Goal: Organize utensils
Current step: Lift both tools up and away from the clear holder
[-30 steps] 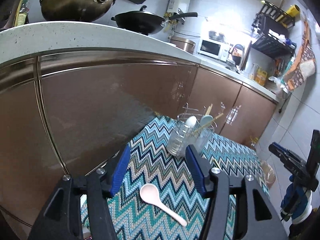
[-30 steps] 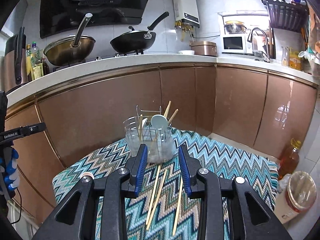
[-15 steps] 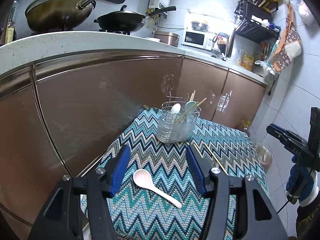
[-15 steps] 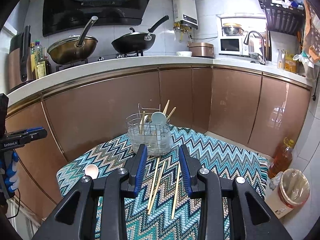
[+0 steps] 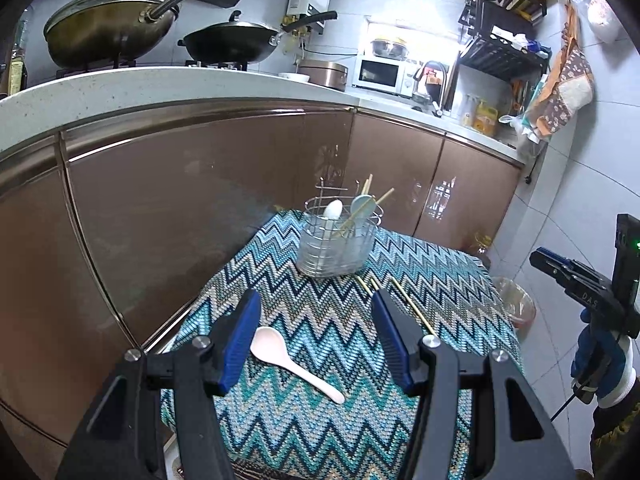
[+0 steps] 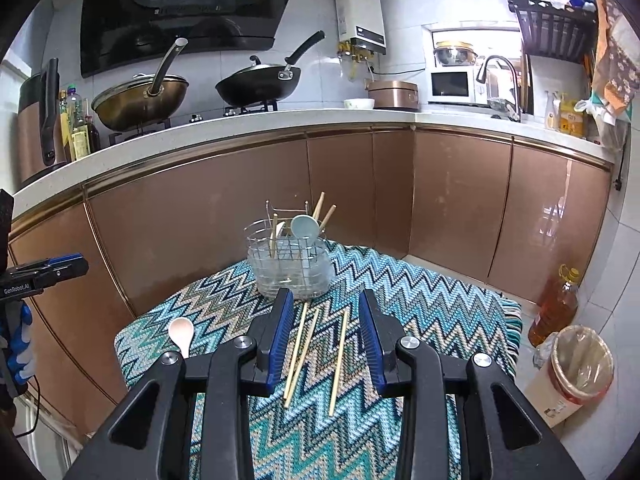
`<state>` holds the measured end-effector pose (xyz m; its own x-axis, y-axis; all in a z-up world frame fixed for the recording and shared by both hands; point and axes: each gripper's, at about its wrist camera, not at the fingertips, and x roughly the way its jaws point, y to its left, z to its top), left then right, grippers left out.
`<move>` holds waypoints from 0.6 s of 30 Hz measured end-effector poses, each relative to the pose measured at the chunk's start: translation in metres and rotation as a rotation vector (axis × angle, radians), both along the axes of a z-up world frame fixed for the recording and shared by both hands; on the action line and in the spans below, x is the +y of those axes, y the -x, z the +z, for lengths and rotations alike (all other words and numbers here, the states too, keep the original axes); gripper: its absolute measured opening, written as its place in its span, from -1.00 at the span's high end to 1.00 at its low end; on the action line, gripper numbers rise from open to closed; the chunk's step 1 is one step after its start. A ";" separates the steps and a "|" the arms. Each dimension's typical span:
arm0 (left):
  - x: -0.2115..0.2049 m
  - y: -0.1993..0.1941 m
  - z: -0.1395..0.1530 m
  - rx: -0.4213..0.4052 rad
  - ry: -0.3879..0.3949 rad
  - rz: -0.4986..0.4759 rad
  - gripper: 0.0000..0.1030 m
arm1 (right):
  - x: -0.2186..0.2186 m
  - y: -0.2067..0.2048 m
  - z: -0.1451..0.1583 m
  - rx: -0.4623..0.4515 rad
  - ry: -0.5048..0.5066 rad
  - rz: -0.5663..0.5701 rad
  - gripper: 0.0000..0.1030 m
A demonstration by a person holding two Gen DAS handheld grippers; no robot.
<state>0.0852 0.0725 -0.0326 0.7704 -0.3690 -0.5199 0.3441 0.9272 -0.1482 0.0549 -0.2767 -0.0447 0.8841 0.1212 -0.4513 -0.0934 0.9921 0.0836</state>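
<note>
- The left tool [image 5: 316, 338] hangs over the near left part of the desk [image 5: 452, 276], which wears a zigzag cloth; its blue pads stand well apart with nothing pressed between them.
- The pink spoon [image 5: 294, 360] lies flat on the cloth directly under and between those pads, its bowl just beside the left pad and its handle running away to the lower right, so its long axis crosses the gap at a slant.
- The right tool [image 6: 326, 330] hovers over the middle of the desk, pads parted more narrowly and holding nothing.
- Three loose chopsticks [image 6: 302, 354] lie on the cloth straight ahead of it, inside the gap as that camera sees them; their long axes run nearly along the way the tool points, tips toward the holder.
- The wire utensil holder [image 6: 290, 266] stands upright just beyond the far ends of the chopsticks, already carrying a blue spoon [image 6: 304, 226], a white spoon [image 5: 332, 211] and several chopsticks.
- My reading: the left tool is the nearer one for the pink spoon, the right for the chopsticks, and the holder lies forward of both.
- The spoon's slant suits a pinch across its neck; the chopsticks run parallel to the right pads, which also favours closing across them.
</note>
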 end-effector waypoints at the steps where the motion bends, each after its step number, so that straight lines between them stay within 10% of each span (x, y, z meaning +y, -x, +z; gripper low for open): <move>1: -0.002 0.000 -0.001 0.004 0.001 -0.007 -0.08 | -0.003 0.002 0.000 0.003 0.001 -0.004 0.34; 18: 0.008 -0.016 -0.020 0.090 0.009 0.018 -0.08 | -0.015 -0.008 -0.011 0.098 0.007 -0.003 0.34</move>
<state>0.1007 0.0805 -0.0526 0.7273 -0.3604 -0.5841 0.3124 0.9316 -0.1859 0.0625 -0.2920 -0.0559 0.8361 0.1151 -0.5363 -0.0818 0.9930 0.0855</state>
